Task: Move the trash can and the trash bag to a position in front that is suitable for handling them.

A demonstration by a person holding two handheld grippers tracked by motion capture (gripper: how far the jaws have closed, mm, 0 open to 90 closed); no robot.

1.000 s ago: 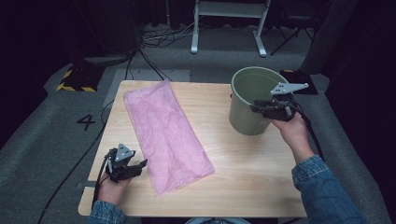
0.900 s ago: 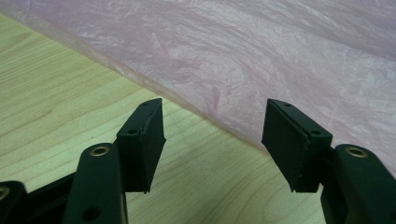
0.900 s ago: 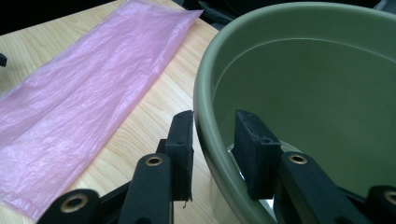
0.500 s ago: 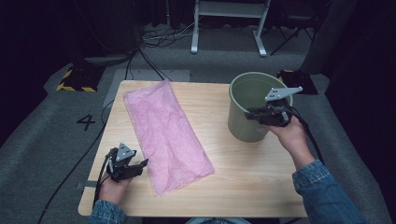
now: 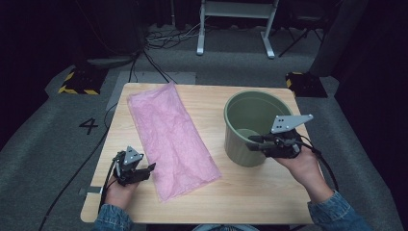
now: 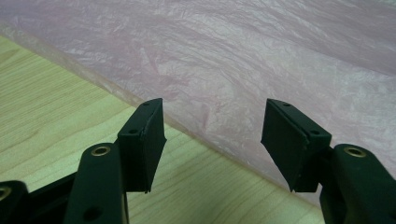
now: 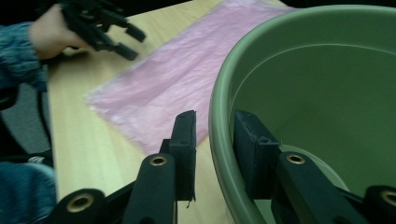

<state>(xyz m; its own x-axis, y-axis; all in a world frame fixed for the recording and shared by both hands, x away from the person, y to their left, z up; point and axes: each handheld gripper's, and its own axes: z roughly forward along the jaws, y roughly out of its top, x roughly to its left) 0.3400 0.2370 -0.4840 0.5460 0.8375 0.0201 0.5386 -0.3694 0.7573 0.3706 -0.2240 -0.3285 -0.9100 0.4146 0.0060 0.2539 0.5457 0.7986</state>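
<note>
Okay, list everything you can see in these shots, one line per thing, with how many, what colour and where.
Thin crinkled pink plastic bag: one, pink, flat along the table's left half.
Round green plastic bucket: one, green, upright on the table's right half.
Light wooden table: one, pale wood, middle.
Yellow-and-black striped floor blocks: two, floor behind both far table corners.
White metal frame: one, white, floor at the back.
Number 4 marking: one, dark, floor left of the table.
Left tool: one, black, open, at the bag's near edge.
Right tool: one, black, jaws straddling the bucket's rim.
Blue denim sleeves: two, bottom edge.
</note>
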